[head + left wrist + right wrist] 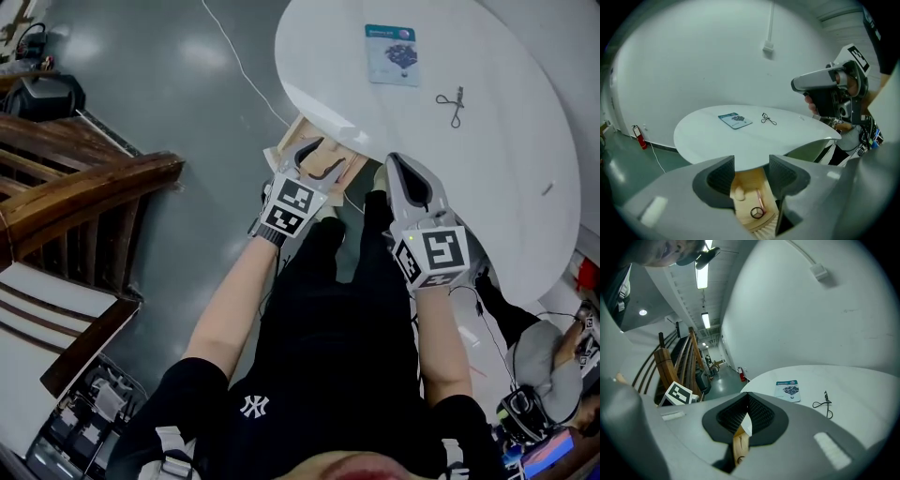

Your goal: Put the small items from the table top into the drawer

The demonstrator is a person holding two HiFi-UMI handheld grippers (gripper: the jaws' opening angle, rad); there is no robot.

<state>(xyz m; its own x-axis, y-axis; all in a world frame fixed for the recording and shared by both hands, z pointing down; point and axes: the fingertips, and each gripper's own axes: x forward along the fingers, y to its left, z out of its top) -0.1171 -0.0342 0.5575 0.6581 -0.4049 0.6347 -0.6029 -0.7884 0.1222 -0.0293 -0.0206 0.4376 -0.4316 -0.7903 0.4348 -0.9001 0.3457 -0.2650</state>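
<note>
A round white table (487,187) carries a teal card packet (392,54) and a black metal eyelash curler (453,105). Under the table's near edge, a pale wooden drawer (747,190) stands open. The left gripper (751,164) hangs above it, jaws apart and empty. The right gripper (747,401), at the table's edge, has its jaws pressed together on nothing.

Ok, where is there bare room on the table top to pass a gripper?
The table is bare right of the eyelash curler and between the blue packet and the near rim. The open drawer is tighter: small items lie in it.
</note>
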